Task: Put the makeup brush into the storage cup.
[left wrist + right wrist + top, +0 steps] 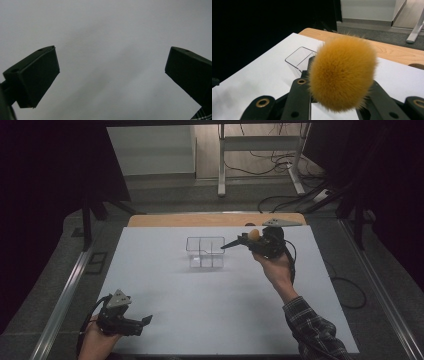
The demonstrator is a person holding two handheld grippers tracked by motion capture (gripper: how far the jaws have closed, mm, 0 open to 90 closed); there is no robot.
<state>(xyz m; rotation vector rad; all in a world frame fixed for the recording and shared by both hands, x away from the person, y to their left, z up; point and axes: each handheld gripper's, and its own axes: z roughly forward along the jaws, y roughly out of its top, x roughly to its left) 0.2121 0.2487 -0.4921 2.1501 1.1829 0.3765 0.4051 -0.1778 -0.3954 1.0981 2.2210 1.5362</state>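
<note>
A brush with a fluffy orange head [254, 234] is held in my right gripper [236, 241], which is shut on it above the table's far right part. Its dark end points left at a clear divided box [205, 252]. In the right gripper view the orange head [342, 72] sits close to the camera and hides the jaws' tips, with the clear box [299, 56] beyond it. My left gripper [144, 321] rests low at the near left corner. Its jaws stand wide open [112, 77] over bare white surface with nothing between them.
The white table top [215, 305] ends in a wooden strip [200, 220] at the far edge. Beyond it are grey floor, cables and a desk frame [260, 150]. A plaid sleeve [312, 330] comes in at the near right.
</note>
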